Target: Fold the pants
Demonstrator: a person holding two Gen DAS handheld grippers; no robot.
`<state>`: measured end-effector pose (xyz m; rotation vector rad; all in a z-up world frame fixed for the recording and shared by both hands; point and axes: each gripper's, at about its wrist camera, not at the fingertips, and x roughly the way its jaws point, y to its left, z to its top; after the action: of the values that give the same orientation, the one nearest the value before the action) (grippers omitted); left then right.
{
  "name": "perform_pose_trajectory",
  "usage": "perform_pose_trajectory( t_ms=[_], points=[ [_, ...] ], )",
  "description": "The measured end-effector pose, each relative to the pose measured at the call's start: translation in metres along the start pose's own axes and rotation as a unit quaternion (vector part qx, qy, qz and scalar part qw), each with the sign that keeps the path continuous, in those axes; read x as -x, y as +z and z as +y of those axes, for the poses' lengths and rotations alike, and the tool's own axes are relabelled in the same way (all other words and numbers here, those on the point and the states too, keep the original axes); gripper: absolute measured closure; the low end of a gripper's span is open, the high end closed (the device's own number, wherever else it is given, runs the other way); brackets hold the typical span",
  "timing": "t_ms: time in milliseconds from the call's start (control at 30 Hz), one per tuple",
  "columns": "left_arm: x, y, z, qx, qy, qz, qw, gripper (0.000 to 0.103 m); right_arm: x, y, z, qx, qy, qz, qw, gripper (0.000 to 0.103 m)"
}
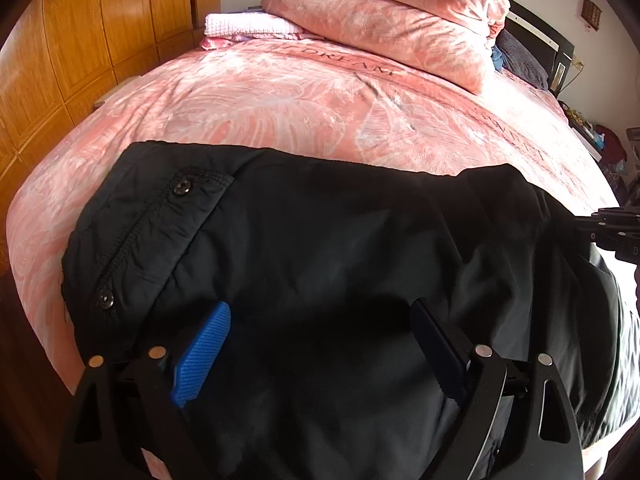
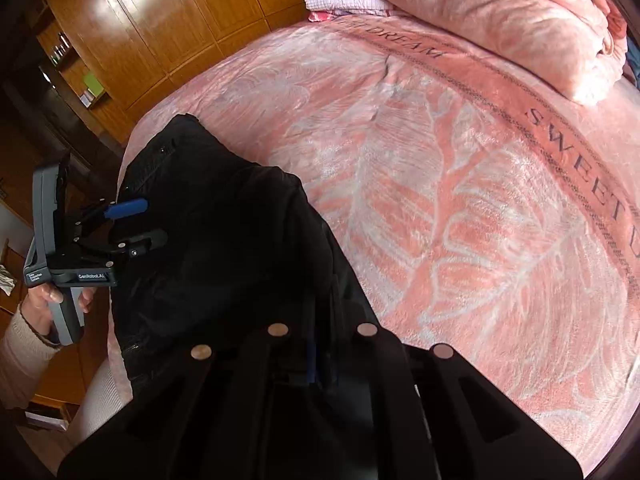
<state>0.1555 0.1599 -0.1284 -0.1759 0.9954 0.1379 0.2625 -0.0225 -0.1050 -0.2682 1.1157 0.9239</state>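
Note:
Black pants (image 1: 320, 240) lie across the near edge of a pink bed cover (image 1: 280, 112), with a snap-button pocket flap (image 1: 160, 232) at their left end. My left gripper (image 1: 320, 344) stands wide open just over the cloth, its blue pad (image 1: 208, 352) and black pad (image 1: 436, 348) far apart. In the right wrist view the left gripper (image 2: 148, 222) hovers at the pants' (image 2: 224, 248) left edge, held by a hand (image 2: 44, 300). My right gripper (image 2: 316, 344) is shut, with a fold of pants cloth running into its jaws. It shows as a black tip (image 1: 612, 232) at the pants' right end.
A folded pink duvet (image 1: 400, 20) and a white folded cloth (image 1: 248, 24) lie at the far end of the bed. A wooden wardrobe (image 2: 160, 20) stands along the bed's left side. A dark headboard (image 1: 536, 36) and clutter (image 1: 608, 136) are at the right.

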Motion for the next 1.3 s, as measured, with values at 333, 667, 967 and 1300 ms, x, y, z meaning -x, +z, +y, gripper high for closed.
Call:
perform_pose_trajectory(
  t_ms=[333,667,967,1300],
  points=[
    [0.002,-0.005,0.003,-0.01,0.014,0.012,0.9998,0.01,0.046,-0.049,-0.012,-0.058,-0.031,-0.044,0.997,0.056],
    [0.041,-0.027,0.007,-0.004,0.02,0.009,0.9998,0.01,0.092,-0.161,0.035,-0.154,-0.031,-0.068,0.985,0.064],
    [0.065,-0.022,0.042,0.033,0.033,0.006,0.9989,0.01,0.011,-0.094,0.165,-0.01,0.031,-0.048,0.998,0.062],
    [0.06,-0.005,0.061,0.033,0.026,0.014,0.999,0.009,-0.048,-0.064,0.215,0.094,-0.019,-0.008,0.995,0.041]
  ],
)
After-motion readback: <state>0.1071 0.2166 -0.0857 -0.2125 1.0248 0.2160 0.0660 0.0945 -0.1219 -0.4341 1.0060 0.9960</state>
